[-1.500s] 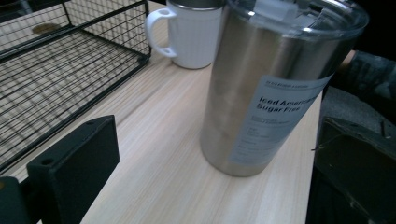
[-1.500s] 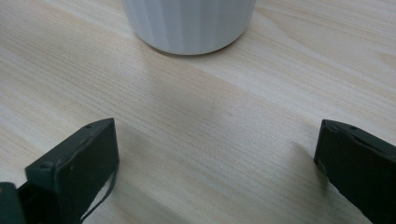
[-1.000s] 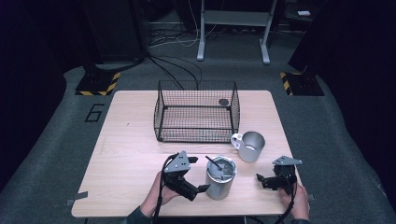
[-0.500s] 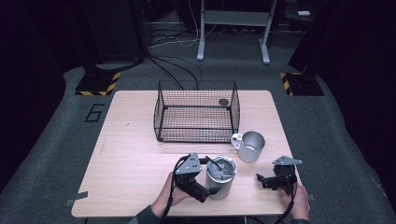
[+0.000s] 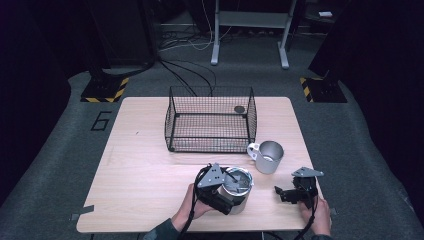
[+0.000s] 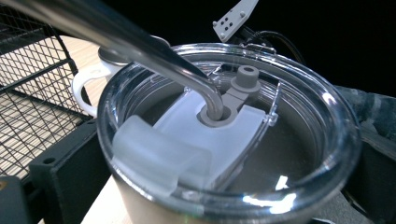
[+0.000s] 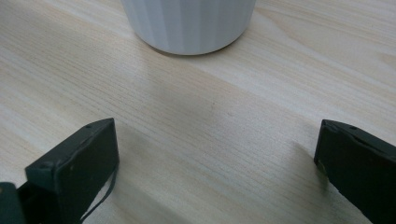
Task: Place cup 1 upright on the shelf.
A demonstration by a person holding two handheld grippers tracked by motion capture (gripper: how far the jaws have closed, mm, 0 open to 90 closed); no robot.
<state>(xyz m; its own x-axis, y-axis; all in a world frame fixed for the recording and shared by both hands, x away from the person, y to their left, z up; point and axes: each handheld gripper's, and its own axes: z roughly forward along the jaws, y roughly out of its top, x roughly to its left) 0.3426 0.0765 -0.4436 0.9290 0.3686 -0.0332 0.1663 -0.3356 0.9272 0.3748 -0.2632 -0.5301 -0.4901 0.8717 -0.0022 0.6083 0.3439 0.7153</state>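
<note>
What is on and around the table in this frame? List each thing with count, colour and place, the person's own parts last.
Table: one, light wood, centre of the high view.
Wire basket: one, black, far middle of the table; a small dark round thing lies at its far right corner.
Mug: one, silver with a white handle, right of the basket's near corner.
Tumbler: one, steel with a clear lid and a metal straw, near edge.
Floor stands: two, with black-yellow stripes, beyond the table.
Left gripper: black, jaws on either side of the tumbler.
Right gripper: black, open, on the table's near right.
Hands: two, at the near edge.
</note>
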